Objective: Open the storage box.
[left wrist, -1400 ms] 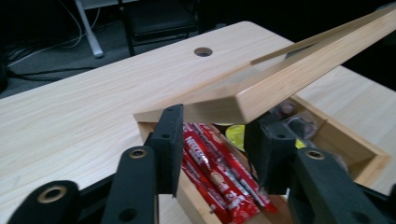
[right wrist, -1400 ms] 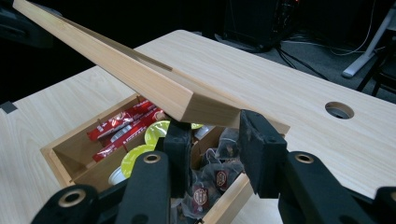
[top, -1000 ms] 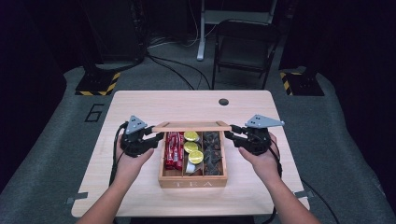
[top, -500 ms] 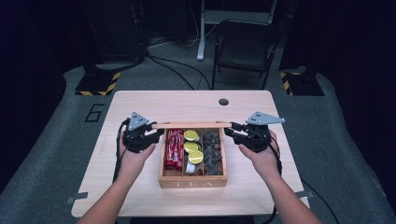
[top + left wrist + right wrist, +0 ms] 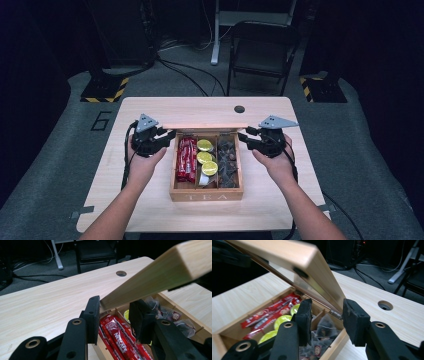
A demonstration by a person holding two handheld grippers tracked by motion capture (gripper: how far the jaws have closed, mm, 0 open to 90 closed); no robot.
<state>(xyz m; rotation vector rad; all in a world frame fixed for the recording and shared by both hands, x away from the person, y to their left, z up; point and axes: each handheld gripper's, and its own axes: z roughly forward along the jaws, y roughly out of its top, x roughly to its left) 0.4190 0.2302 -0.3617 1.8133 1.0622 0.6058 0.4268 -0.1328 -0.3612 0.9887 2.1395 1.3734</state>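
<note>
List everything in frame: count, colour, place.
box: 1, light wood, marked TEA, table centre, three compartments
lid: 1, wood, raised at the box's far edge, between both tools
sachets: several, red, left compartment
pods: 3, yellow-green, middle compartment
tea bags: a pile, dark, right compartment
table: 1, light wood, round hole near far edge
chair: 1, black, beyond the table
left tool: black, at the lid's left end
right tool: black, at the lid's right end
</note>
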